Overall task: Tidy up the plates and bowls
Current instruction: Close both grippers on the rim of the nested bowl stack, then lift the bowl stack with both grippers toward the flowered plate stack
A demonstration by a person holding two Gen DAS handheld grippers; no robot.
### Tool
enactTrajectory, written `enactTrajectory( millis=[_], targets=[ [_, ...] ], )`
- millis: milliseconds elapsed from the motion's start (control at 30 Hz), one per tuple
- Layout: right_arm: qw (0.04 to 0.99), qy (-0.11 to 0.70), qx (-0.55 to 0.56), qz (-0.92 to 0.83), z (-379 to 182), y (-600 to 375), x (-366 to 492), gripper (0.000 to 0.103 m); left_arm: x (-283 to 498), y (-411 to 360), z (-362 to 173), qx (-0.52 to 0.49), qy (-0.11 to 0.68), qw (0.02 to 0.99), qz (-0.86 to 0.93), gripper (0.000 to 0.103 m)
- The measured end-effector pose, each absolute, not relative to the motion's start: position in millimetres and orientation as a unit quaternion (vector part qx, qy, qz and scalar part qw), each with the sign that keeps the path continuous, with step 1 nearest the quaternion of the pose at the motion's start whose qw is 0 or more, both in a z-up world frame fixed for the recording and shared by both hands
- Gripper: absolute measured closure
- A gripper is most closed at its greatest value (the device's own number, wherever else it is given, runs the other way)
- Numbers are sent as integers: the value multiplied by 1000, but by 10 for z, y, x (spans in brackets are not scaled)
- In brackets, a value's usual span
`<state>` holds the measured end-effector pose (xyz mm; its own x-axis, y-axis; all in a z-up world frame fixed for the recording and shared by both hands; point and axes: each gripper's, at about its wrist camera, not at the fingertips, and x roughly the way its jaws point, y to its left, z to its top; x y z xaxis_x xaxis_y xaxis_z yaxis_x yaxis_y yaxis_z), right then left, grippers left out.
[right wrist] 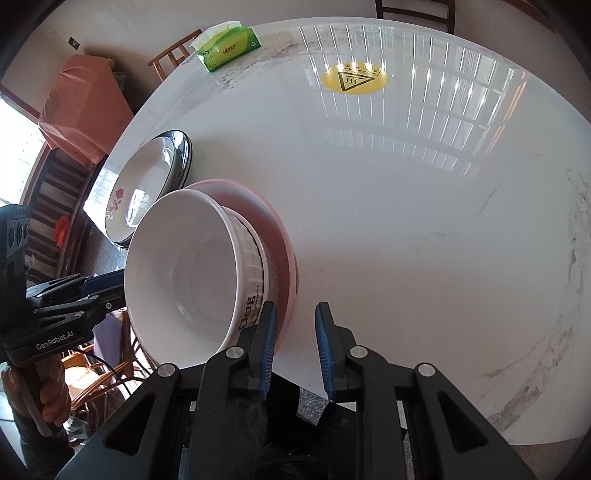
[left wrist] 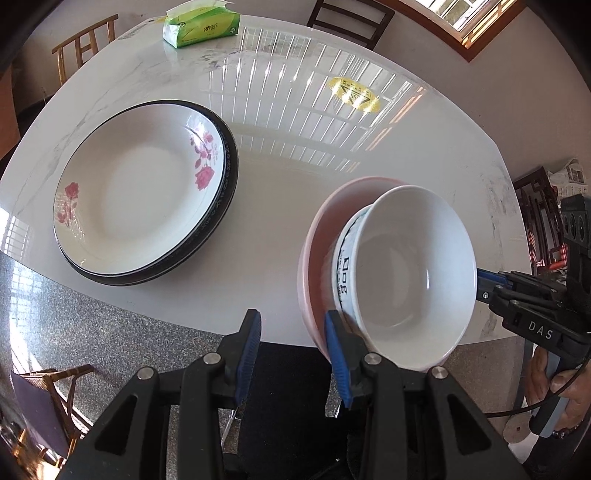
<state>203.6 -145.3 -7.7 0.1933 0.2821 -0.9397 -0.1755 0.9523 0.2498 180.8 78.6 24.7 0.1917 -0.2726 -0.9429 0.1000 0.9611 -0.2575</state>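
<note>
A white bowl (left wrist: 406, 277) with dark lettering sits nested in a pink bowl (left wrist: 317, 236) at the near edge of the white marble table (left wrist: 295, 147). The pair also shows in the right wrist view as white bowl (right wrist: 184, 273) in pink bowl (right wrist: 273, 229). A white rose-patterned plate (left wrist: 136, 195) lies stacked on a black-rimmed plate (left wrist: 221, 206) to the left. My left gripper (left wrist: 293, 350) is open, its right finger beside the pink bowl. My right gripper (right wrist: 295, 343) is open and empty, its left finger beside the bowls.
A green tissue pack (left wrist: 201, 26) lies at the table's far edge. A yellow warning sticker (left wrist: 354, 94) marks the tabletop. Wooden chairs (left wrist: 85, 44) stand around the table. A grey granite surface (left wrist: 92, 332) borders the near left.
</note>
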Motion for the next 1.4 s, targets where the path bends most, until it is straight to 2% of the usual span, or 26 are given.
enactTrajectory(
  millis=[200,267,400,567,633,733,800,833,867,900,933,1033,1167,1400],
  targets=[
    [766,626,42,140,-125,-1429,2073,82,1840,607,202,-32,626,773,-102,65],
    [765,629,39,136,-146,-1417,2086,83,1866,575,150,-19,631,770,-89,55],
    [759,638,26,130,-177,-1380,2119,82,1929,608,112,-30,635,768,-74,46],
    [752,644,23,135,-198,-1405,2123,81,1968,742,67,-54,630,773,-57,28],
    [755,640,21,143,-208,-1413,2108,81,1966,807,28,-88,632,768,-59,28],
    [752,641,37,151,-216,-1439,2103,90,1952,919,-35,-138,632,760,-69,28],
    [754,639,31,152,-205,-1400,2090,92,1959,976,-72,-163,632,754,-73,28],
    [754,638,29,152,-199,-1389,2084,91,1945,984,-69,-167,627,757,-77,34],
    [755,638,28,151,-196,-1388,2078,91,1932,976,-37,-169,618,762,-91,53],
    [755,637,31,152,-192,-1388,2077,91,1912,899,18,-158,613,767,-104,65],
    [756,635,35,156,-175,-1388,2074,91,1893,771,71,-139,612,770,-115,93],
    [761,630,22,154,-162,-1336,2070,91,1851,601,133,-94,608,783,-91,93],
    [758,630,46,159,-183,-1407,2066,91,1890,643,106,-125,612,775,-98,93],
    [763,625,41,161,-130,-1354,2091,91,1900,685,129,-122,616,773,-94,93]
  ],
)
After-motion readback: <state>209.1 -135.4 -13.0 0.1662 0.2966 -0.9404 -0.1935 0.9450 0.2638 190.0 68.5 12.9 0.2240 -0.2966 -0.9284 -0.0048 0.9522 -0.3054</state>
